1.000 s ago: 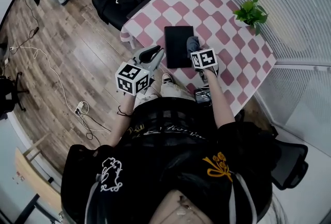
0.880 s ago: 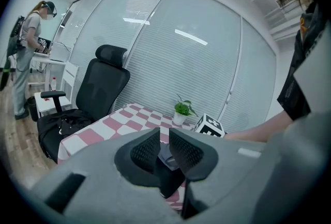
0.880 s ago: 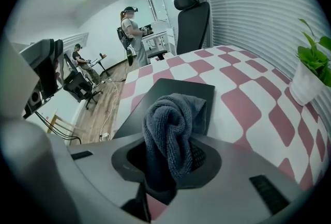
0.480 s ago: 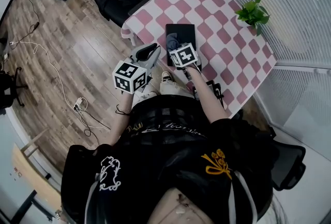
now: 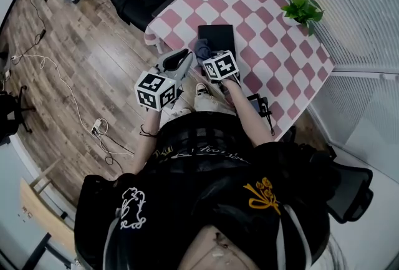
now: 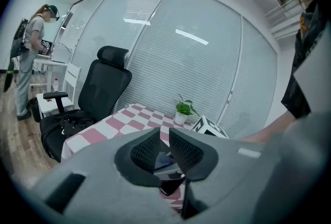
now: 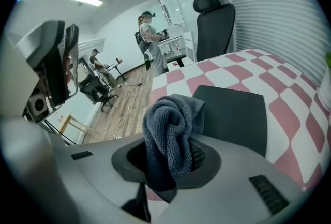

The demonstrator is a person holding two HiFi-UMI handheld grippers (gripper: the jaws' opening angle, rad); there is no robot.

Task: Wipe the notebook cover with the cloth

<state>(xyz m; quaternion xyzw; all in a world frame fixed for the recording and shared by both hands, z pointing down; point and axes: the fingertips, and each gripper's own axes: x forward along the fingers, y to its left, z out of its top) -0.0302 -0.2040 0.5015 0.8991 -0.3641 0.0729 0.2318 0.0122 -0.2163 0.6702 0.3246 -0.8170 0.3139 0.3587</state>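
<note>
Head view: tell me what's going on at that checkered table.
A person holds a claw in each hand at a pink-and-white checkered table. The right claw is clamped on a bunched grey-blue cloth, held at the near-left edge of a black notebook lying flat on the table. Whether the cloth is pressing on the cover can't be told. The left claw hovers off the table's edge, jaws slightly apart, holding nothing.

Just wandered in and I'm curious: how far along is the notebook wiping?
Done: the cloth is clamped in the right tongs. In hand: it is at the black notebook's near edge. Remaining: the wiping strokes across the cover; no cleaned area shows. The left tongs hang empty.
</note>
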